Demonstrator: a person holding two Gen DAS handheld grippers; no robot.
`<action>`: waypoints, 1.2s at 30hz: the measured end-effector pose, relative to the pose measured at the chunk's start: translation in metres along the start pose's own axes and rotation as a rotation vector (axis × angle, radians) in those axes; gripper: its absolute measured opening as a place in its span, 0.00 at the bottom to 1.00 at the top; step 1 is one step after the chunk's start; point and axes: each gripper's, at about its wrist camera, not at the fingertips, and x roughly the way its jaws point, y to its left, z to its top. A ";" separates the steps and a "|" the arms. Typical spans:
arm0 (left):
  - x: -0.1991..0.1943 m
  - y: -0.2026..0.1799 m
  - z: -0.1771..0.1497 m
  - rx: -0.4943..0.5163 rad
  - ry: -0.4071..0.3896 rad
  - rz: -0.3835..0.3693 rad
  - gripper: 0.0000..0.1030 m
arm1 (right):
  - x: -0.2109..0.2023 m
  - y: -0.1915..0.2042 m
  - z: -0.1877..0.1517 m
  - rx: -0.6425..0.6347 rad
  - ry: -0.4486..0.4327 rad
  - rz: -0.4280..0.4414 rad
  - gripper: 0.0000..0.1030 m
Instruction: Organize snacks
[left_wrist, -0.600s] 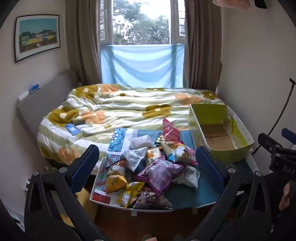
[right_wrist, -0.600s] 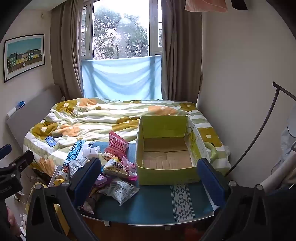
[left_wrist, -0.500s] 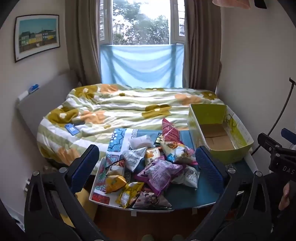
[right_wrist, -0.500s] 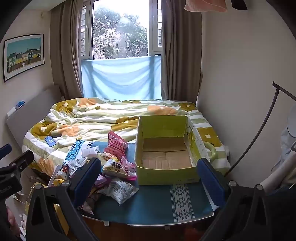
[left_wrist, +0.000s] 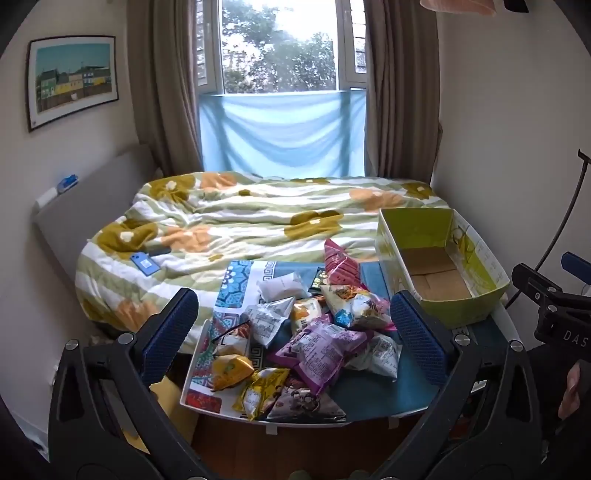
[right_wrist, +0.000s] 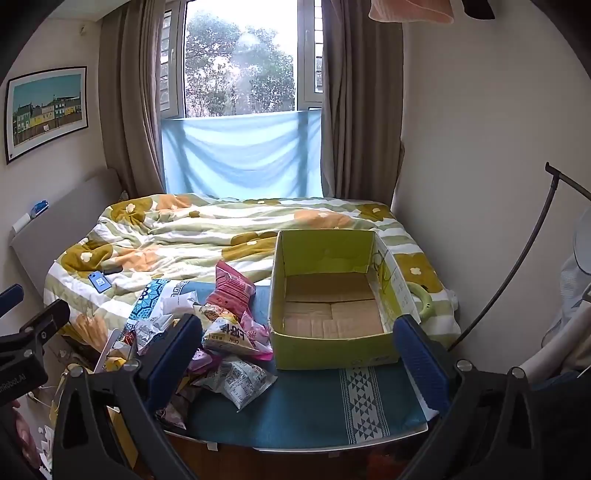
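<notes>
From the left wrist, the left gripper (left_wrist: 293, 325) hangs above the near edge of the table (left_wrist: 380, 397) with its blue pads wide apart and nothing between them; set against the pictures of half a second back, nothing has shifted, neither the tool nor a single packet. The snacks (left_wrist: 306, 332) lie heaped on the left half of the table, a purple packet (left_wrist: 319, 349) on top in the middle, a yellow one (left_wrist: 231, 371) at the near left, a pink one (left_wrist: 341, 264) propped upright at the far side. The green box (left_wrist: 439, 266) stands just to their right, its cardboard floor bare. From the right wrist, the right gripper (right_wrist: 299, 352) is likewise spread wide and empty, and it too has kept its place, hovering in front of the box (right_wrist: 332, 347), with the heap (right_wrist: 229, 332) to its left touching the box's near corner. So no packet has gone in yet: the sorting looks to be at its very start, both tools ready and the first pick still to be chosen.
</notes>
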 end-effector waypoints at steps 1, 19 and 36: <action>0.001 -0.001 0.000 0.000 0.001 0.001 1.00 | 0.000 0.000 0.001 -0.001 0.000 -0.002 1.00; 0.009 0.006 0.001 -0.025 0.017 -0.009 1.00 | 0.011 0.005 0.000 -0.008 0.008 -0.021 1.00; 0.006 0.005 0.000 -0.018 0.007 -0.012 1.00 | 0.012 0.006 0.000 -0.007 0.011 -0.023 1.00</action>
